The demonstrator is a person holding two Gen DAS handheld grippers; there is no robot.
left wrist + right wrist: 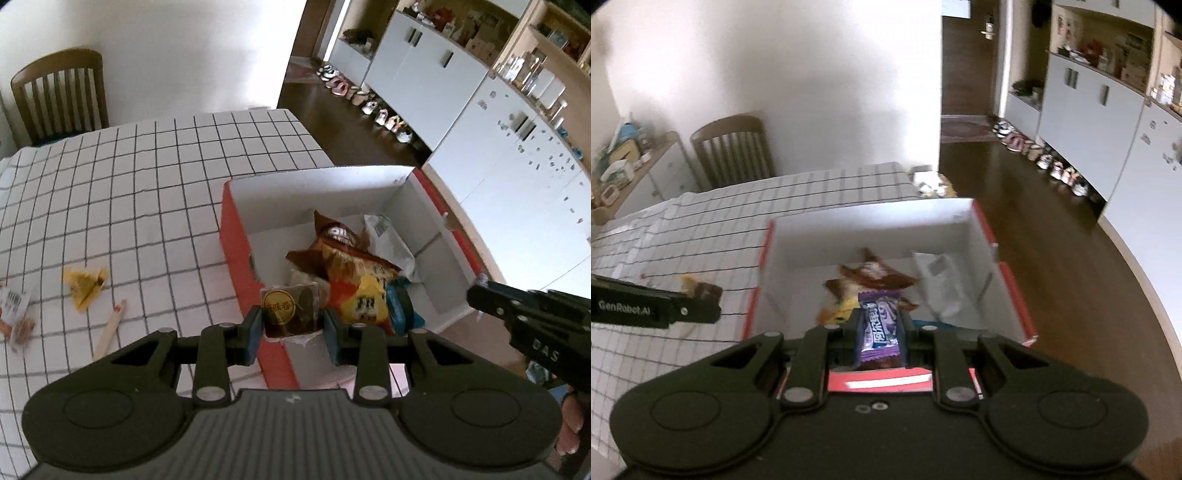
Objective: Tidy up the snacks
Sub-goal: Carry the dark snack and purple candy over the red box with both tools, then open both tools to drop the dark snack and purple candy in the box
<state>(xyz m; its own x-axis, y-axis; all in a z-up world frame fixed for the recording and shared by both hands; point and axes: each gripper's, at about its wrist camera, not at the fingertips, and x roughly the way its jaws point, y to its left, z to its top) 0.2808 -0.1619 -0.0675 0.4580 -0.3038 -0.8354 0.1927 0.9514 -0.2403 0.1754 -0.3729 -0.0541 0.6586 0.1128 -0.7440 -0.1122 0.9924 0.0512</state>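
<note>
My left gripper [291, 325] is shut on a dark brown snack packet [290, 312] with a gold round label, held over the near left corner of the red-and-white box [236, 236]. In the right wrist view my right gripper [880, 328] is shut on a purple candy [879, 319], above the near edge of the same box [1012, 280]. Several snack bags [351, 280] lie inside the box: brown, orange-yellow, white and blue ones. The right gripper shows at the right edge of the left wrist view [476, 291], and the left gripper at the left edge of the right wrist view [705, 295].
The box stands at the right end of a table with a white checked cloth [129, 192]. A yellow wrapper [85, 286], a stick-shaped snack [110, 328] and a small red-white packet [14, 314] lie on the cloth to the left. A wooden chair [61, 96] stands at the far end.
</note>
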